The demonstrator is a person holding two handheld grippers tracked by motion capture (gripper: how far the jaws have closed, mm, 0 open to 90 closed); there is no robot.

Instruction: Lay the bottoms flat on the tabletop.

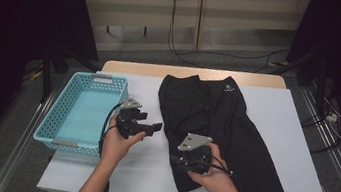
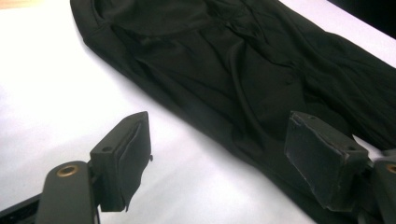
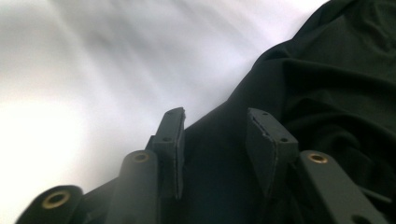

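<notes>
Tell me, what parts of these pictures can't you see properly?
- High view: the small white logo on the black fabric shorts is too small to read.
- High view: the right hand-held gripper hides the cloth beneath it.
- Right gripper view: the white table is blurred.

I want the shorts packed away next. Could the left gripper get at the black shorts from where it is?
Probably yes. The left gripper hangs over bare white table with its jaws open, pointing at the black shorts' near edge. Nothing lies between them; the blue basket sits on its other side.
</notes>
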